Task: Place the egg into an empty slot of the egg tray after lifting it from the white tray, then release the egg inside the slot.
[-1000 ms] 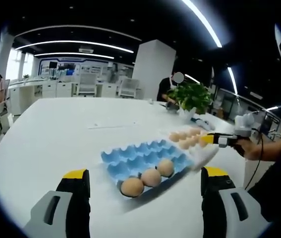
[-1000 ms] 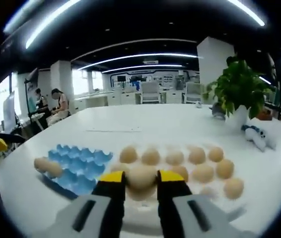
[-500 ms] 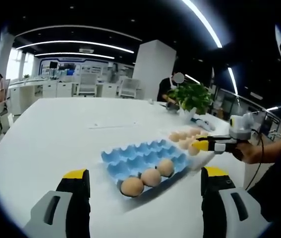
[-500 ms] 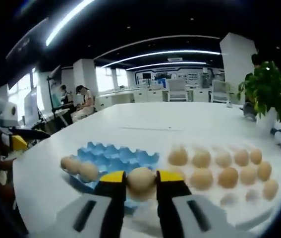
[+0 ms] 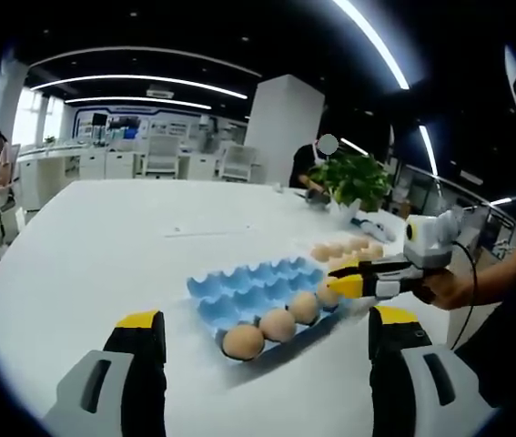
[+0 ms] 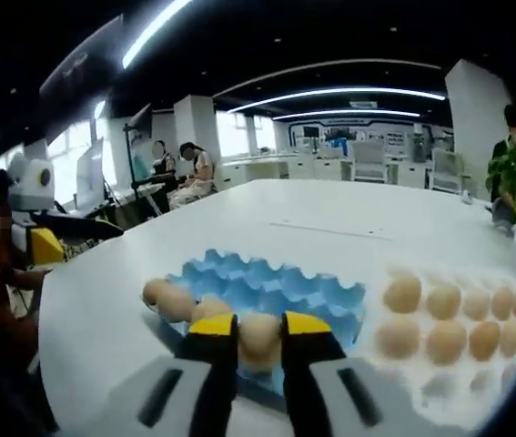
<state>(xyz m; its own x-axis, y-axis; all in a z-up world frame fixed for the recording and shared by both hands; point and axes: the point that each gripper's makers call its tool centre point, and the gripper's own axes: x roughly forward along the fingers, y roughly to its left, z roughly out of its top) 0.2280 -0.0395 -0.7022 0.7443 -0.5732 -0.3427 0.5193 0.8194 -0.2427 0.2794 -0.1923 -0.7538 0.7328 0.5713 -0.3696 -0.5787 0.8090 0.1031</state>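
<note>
Carry step under way: the right gripper [image 6: 259, 335] has its fingers clamped on the egg [image 6: 259, 337], poised over the blue egg tray [image 6: 267, 284] beside three filled slots. Left gripper [image 5: 262, 350] hangs fingers apart. Next, I judge: lower into an empty slot, then let go.

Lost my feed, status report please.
Right claw shut on egg, over blue egg tray. Left claw open, idle. Three eggs already in near row; nothing blocking.
</note>
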